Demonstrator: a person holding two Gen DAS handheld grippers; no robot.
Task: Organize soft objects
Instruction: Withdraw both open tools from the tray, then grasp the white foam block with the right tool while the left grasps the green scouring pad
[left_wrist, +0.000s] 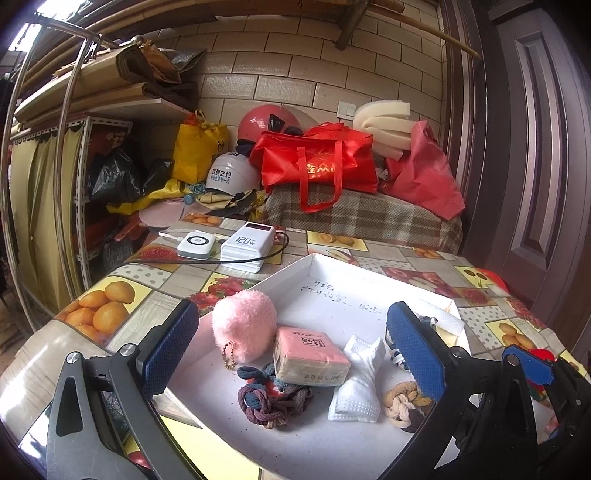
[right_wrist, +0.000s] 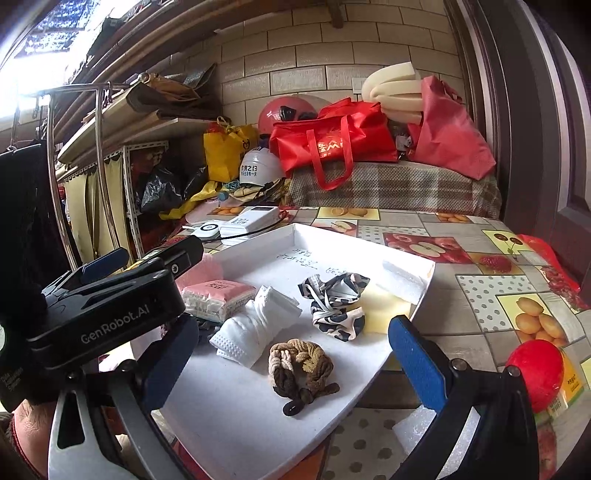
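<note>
- Hovering with jaws spread and gripping nothing, the left hand-held gripper (left_wrist: 295, 354) is hiding part of the patterned cloth (right_wrist: 334, 308).
- Gaping empty too, the right hand-held gripper (right_wrist: 291, 350) is framing the brown scrunchie (right_wrist: 301, 363) lying in the white tray (right_wrist: 410, 317).
- Peeking out behind the left tool's body, the pink pompom (left_wrist: 243, 325) is sitting near the tissue pack (left_wrist: 310, 356) and white mask (left_wrist: 356, 384).
- Lying farther off on the desk (right_wrist: 480, 306), the power banks (left_wrist: 245, 247) are going blurry.

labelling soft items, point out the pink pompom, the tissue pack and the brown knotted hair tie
pink pompom (left_wrist: 245, 325), left wrist view, middle of its fluffy body
tissue pack (left_wrist: 308, 349), left wrist view, pink top face
brown knotted hair tie (right_wrist: 301, 363), right wrist view, centre of the knot
</note>
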